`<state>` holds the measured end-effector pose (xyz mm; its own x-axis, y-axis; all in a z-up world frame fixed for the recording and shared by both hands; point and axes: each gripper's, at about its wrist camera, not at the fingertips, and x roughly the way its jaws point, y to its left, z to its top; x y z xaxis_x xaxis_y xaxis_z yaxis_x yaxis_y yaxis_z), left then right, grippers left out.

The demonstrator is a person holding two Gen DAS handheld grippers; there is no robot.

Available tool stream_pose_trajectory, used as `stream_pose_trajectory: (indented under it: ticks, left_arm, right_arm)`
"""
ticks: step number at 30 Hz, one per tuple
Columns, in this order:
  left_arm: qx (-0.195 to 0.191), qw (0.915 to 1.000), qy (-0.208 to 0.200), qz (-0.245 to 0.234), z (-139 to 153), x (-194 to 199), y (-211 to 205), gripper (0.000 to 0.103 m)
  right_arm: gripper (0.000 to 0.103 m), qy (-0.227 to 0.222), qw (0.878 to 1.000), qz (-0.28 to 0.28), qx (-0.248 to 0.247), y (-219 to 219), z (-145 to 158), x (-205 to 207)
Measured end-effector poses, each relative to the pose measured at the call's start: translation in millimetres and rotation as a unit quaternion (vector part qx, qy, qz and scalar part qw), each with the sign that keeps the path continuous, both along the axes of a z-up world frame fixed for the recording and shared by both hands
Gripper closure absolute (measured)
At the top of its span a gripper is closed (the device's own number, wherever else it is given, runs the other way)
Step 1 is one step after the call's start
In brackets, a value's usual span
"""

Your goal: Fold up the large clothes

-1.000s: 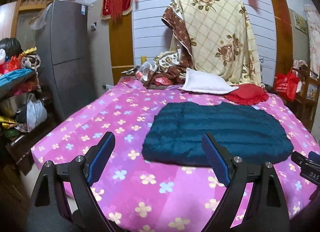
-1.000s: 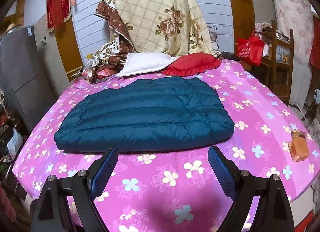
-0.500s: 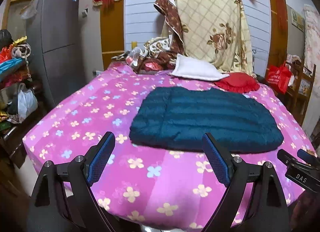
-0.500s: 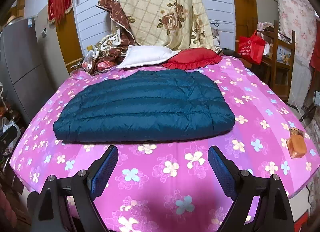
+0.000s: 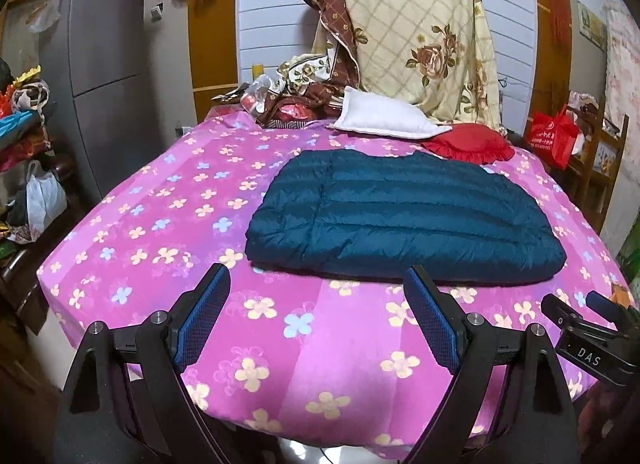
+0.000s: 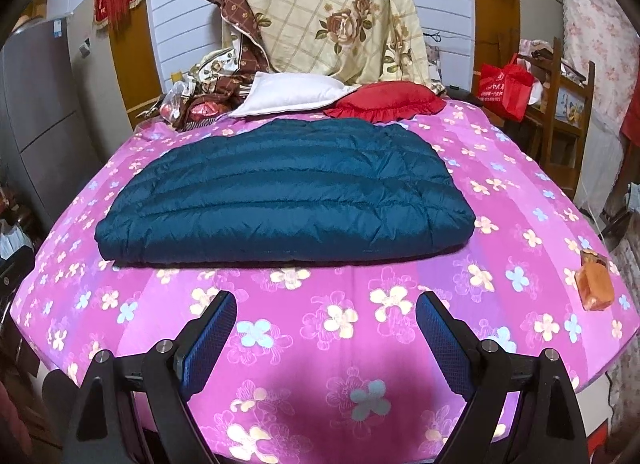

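Teal quilted down jacket [image 5: 404, 219] lies folded into a flat rectangular bundle on the bed [image 5: 160, 223], on a pink sheet printed with flowers, its near edge running roughly parallel to the bed's front edge. Left gripper [image 5: 318, 312] hangs over the front strip of sheet, jaws wide apart, nothing between the blue pads; jacket's near edge sits just beyond the fingertips, clear of them, and extends off to the right. Right gripper [image 6: 326, 328] likewise spread wide and empty, held short of the jacket with bare sheet between. White pillow [image 6: 292, 97] and red frilled cushion [image 6: 386, 99] lie behind the jacket. Small orange packet [image 6: 595, 284] sits near the bed's right edge.
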<state>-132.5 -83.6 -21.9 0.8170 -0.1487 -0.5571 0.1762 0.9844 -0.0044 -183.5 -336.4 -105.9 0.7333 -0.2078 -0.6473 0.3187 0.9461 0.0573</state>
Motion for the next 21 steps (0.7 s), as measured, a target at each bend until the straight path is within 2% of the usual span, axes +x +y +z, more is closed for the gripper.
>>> stream_pose_trajectory:
  ticks: [21]
  left_arm:
    - [-0.003, 0.9995, 0.029, -0.011, -11.7, 7.2, -4.4, 0.015]
  right_arm:
    - [0.013, 0.029, 1.000, 0.001, -0.004, 5.7, -13.5, 8.8]
